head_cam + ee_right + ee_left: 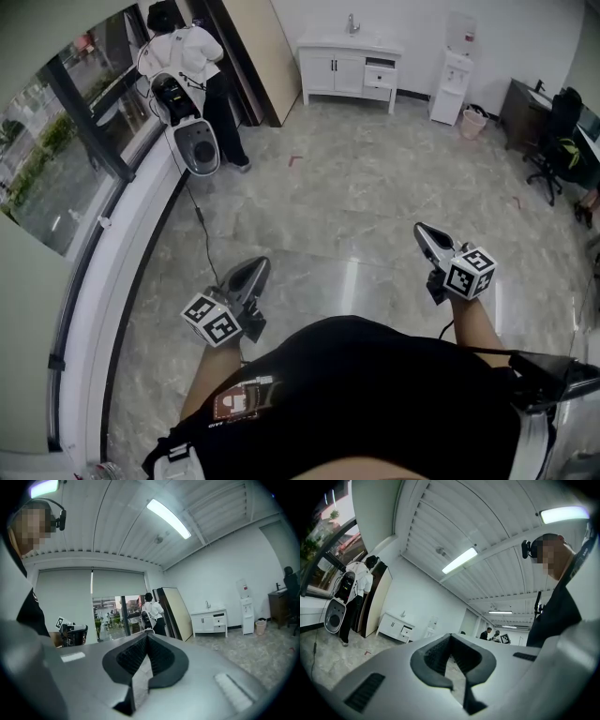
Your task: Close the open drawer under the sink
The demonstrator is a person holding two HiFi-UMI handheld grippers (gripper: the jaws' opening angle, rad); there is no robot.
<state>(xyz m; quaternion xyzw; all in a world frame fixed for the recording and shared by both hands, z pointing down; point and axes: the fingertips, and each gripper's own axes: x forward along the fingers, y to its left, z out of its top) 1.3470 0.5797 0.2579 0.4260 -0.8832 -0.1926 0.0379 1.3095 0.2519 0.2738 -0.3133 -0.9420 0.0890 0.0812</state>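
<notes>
The white sink cabinet (336, 67) stands against the far wall, well away from me across the marble floor. Its upper right drawer (380, 77) is pulled out. The cabinet also shows small in the left gripper view (396, 626) and the right gripper view (208, 620), where the open drawer (219, 619) juts forward. My left gripper (255, 269) and right gripper (422, 231) are held close to my body, pointing toward the cabinet. Both are shut with nothing between the jaws, as seen on the left gripper (450, 635) and the right gripper (146, 634).
A person in white (202, 61) stands by the window at the far left with a grey device (197, 145) and a cable on the floor. A tall board (262, 56) leans there. A water dispenser (450, 84), bin (474, 122) and office chair (558, 141) sit right.
</notes>
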